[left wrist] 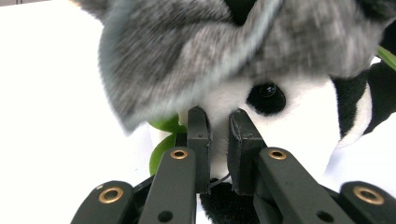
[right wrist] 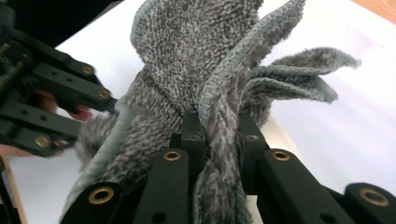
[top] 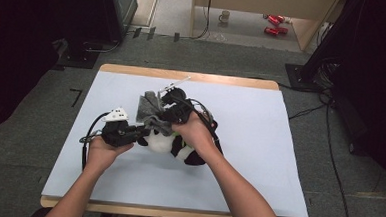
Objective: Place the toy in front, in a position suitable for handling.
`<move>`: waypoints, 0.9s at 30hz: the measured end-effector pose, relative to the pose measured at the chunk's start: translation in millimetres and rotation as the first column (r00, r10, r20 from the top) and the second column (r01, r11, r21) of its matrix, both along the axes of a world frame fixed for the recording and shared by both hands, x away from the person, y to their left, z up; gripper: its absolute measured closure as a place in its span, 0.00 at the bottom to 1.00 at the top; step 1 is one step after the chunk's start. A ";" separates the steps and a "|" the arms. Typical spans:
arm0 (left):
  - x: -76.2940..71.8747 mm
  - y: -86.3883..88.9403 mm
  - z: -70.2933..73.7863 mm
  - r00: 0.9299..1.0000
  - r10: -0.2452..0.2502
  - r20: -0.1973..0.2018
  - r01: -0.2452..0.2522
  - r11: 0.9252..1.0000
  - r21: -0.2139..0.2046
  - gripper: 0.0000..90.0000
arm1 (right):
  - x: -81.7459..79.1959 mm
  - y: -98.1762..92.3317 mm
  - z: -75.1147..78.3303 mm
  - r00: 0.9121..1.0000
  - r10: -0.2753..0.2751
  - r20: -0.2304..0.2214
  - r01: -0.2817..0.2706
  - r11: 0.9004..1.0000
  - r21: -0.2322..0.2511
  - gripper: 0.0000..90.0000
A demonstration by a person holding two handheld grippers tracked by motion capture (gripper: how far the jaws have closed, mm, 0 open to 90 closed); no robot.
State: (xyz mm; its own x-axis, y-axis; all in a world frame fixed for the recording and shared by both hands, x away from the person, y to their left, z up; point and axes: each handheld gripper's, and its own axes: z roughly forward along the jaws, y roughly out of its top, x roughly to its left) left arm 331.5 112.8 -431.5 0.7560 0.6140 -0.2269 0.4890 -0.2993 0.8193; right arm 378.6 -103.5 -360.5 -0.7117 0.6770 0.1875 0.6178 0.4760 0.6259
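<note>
White-covered counter (top: 259,142): soft, light grey cloth (right wrist: 205,84) is pinched by right tongs (right wrist: 219,135); plush panda (left wrist: 289,116) is nipped by left tongs (left wrist: 218,126). Gripping at hems is advised.

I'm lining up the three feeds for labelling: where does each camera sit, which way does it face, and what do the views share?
High view: above the person's side, facing forward and down on the table; both forearms, left gripper and right gripper show.
Left gripper view: rides the left gripper, looking along its jaws at the panda plush toy.
Right gripper view: rides the right gripper, its jaws clamped on the grey cloth.
Shared: cloth in all three.
</note>
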 end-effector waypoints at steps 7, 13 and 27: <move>1.6 1.1 -1.2 1.000 0.004 -0.011 -0.004 1.000 0.008 0.91 | 1.8 -25.8 -3.6 0.999 -0.054 0.002 0.054 0.999 -0.004 0.88; 3.2 2.7 -2.0 0.999 0.015 -0.028 -0.015 1.000 -0.007 0.91 | 8.5 -48.5 -12.5 0.994 -0.106 -0.024 0.104 0.994 -0.044 0.88; 8.9 2.7 -0.5 0.997 0.046 -0.056 -0.051 0.994 -0.091 0.92 | -2.2 -46.2 35.9 0.994 -0.101 0.037 0.097 0.990 0.106 0.88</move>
